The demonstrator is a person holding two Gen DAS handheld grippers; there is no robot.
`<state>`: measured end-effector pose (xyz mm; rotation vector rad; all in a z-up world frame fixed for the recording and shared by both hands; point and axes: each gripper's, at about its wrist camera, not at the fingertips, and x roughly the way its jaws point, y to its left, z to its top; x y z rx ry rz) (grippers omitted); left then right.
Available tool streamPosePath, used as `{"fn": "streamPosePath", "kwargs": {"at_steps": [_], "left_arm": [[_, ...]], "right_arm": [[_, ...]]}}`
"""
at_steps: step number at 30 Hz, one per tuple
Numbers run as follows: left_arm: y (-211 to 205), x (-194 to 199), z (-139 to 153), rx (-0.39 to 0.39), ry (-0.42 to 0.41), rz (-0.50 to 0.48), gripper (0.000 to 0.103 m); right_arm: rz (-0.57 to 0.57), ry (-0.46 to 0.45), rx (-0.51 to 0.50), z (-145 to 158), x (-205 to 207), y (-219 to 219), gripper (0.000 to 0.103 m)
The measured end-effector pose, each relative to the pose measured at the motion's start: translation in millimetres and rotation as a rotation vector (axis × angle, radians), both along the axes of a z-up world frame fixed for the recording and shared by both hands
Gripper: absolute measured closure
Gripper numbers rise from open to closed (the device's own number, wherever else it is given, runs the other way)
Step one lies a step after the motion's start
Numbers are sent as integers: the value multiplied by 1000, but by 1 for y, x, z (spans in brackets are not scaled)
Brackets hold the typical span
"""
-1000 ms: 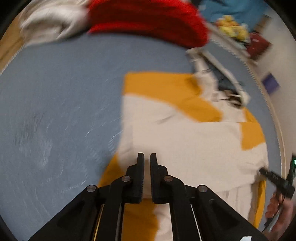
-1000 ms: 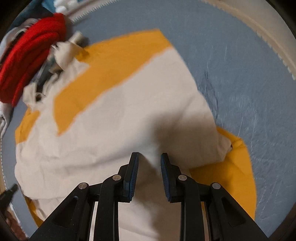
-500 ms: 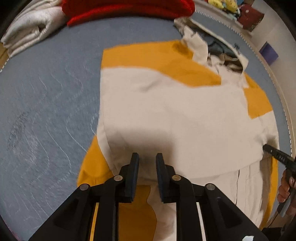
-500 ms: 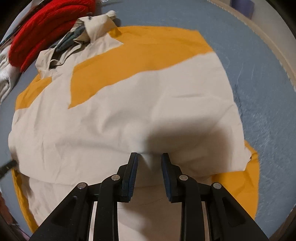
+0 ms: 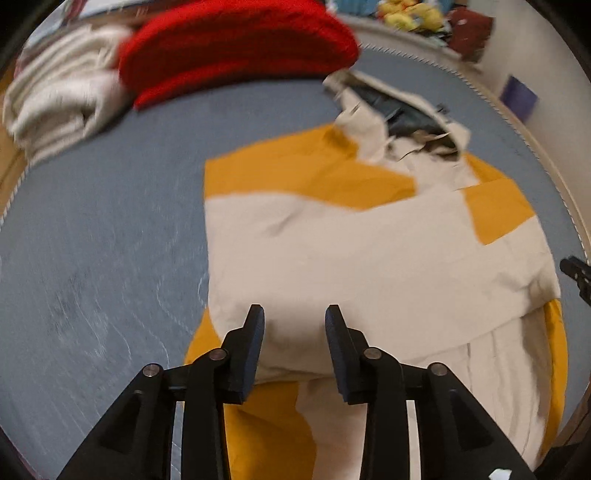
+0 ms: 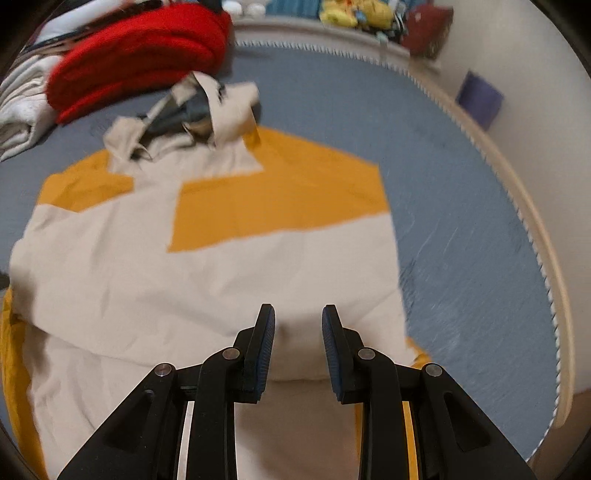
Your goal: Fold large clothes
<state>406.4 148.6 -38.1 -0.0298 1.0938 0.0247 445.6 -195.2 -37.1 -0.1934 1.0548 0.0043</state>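
Observation:
A large cream and mustard-yellow hooded jacket [image 5: 369, 251] lies flat on the blue-grey bed, its lower part folded up over the body, hood at the far end. It also shows in the right wrist view [image 6: 221, 266]. My left gripper [image 5: 294, 317] is open and empty above the folded edge near the jacket's left side. My right gripper [image 6: 298, 315] is open and empty above the folded edge near its right side. The right gripper's tip [image 5: 576, 273] shows at the left view's right edge.
A red knit garment [image 5: 236, 48] and a folded cream garment [image 5: 62, 107] lie at the bed's far end; both show in the right wrist view [image 6: 140, 51]. The bed's piped edge [image 6: 532, 229] runs along the right. Toys [image 6: 354, 14] sit beyond it.
Both grippers have opened wider and lifted back from the folded jacket edge. The views have tilted up, so more of the far end of the bed shows.

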Motion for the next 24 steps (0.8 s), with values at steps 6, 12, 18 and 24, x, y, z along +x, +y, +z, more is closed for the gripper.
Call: {"fn": "streamPosePath", "kwargs": {"at_steps": [6,12,18,24], "left_arm": [[-20,6,28,75,-120,-50,71],[-12,8,49,90,-162,-35,72],[-35,47,44,104,-133,-72,73],[-60,137,35,54,-112,-81,76]], "right_arm": [[22,-36,8,27,-7,6,75],[25,-45,2,40,-11,6,75],[12,-15,-51,42,-4,-4,75],[19,14,-87,37,1,-15,75]]}}
